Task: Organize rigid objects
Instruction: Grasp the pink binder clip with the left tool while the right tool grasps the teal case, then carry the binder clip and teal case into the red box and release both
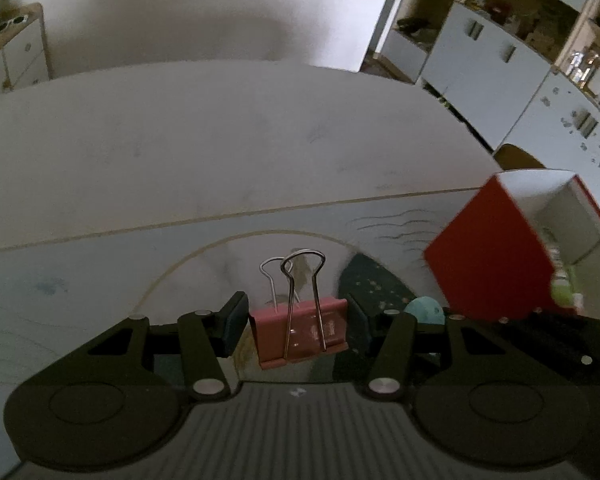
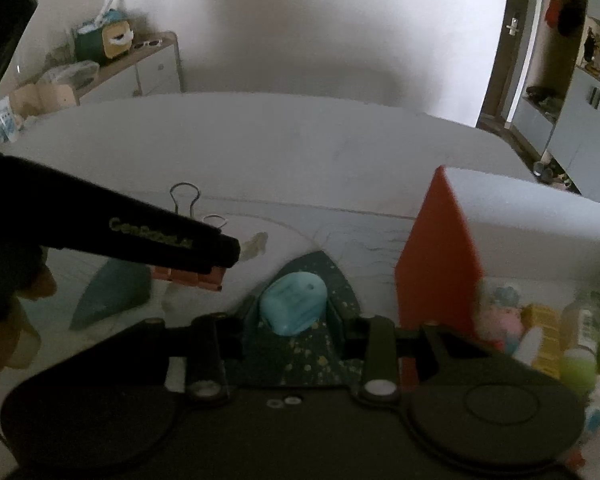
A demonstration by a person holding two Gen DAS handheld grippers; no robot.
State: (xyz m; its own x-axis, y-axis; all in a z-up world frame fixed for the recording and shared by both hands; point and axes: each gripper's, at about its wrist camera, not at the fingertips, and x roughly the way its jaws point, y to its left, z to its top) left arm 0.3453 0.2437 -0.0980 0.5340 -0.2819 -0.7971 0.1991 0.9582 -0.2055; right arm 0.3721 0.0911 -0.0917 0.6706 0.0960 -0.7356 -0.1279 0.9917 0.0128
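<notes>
The left tool point(image 1: 298, 326) is part-closed on a pink binder clip point(image 1: 300, 330), wire handles pointing away from it. The right tool point(image 2: 294, 316) pinches a small turquoise plastic piece point(image 2: 294, 308). The open red box point(image 1: 512, 248) stands right of both, nearer the right tool, on the patterned worktop point(image 1: 80, 280).

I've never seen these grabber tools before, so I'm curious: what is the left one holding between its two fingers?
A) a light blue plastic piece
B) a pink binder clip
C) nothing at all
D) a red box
B: in the left wrist view the left gripper has its pads pressed on both sides of the pink binder clip, whose wire handles stick up.
</notes>
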